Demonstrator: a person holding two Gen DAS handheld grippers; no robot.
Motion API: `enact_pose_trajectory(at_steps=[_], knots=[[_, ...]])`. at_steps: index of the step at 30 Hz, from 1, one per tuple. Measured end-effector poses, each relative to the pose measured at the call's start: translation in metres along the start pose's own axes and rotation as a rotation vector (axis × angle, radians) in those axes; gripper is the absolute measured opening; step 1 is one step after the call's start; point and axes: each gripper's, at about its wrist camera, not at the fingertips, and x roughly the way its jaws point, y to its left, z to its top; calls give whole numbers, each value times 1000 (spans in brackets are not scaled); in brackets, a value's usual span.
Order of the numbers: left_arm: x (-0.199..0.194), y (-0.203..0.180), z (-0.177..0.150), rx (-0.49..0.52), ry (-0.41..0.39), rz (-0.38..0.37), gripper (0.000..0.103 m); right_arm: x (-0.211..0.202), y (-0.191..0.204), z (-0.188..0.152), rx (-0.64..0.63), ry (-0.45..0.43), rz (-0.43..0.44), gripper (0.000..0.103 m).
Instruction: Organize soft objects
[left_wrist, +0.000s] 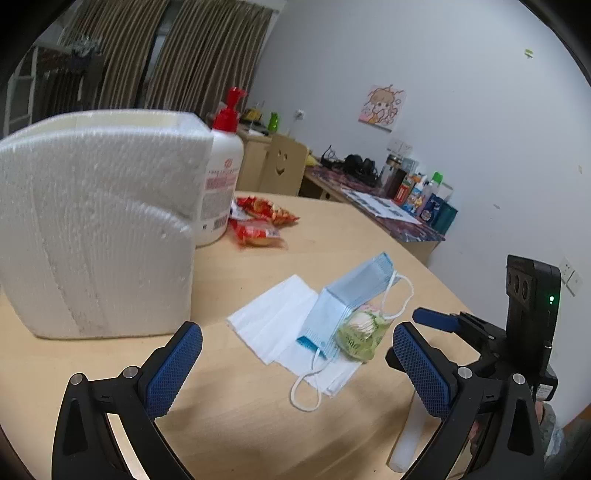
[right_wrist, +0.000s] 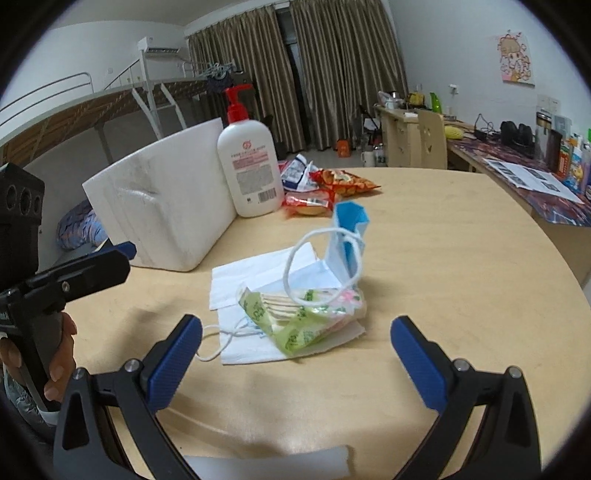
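Two grippers, both spread wide and empty above a round wooden table. Left gripper at bottom of the left wrist view; right gripper at bottom of the right wrist view, the pile centred between its fingers. Pile at frame centre: blue face mask standing half upright on white tissues, green snack packet leaning against the mask's base, white ear loop trailing toward the lens. Foam box at left, well apart from the pile. Lotion bottle with red pump just beside the box. Red snack bags behind, mid frame. A hand grips the left tool's handle, lower left of the right wrist view.
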Motion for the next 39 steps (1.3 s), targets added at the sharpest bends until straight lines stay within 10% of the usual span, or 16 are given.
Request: enact_pose_trajectory(at_steps=[26, 32, 39], knots=[[-1, 0, -2, 7, -13, 16, 103, 35, -10, 3, 42, 148, 10, 78], [-1, 1, -2, 1, -17, 22, 103, 35, -9, 4, 38, 151, 12, 39], [-1, 1, -2, 5, -16, 25, 103, 31, -13, 4, 57, 130, 32, 36]])
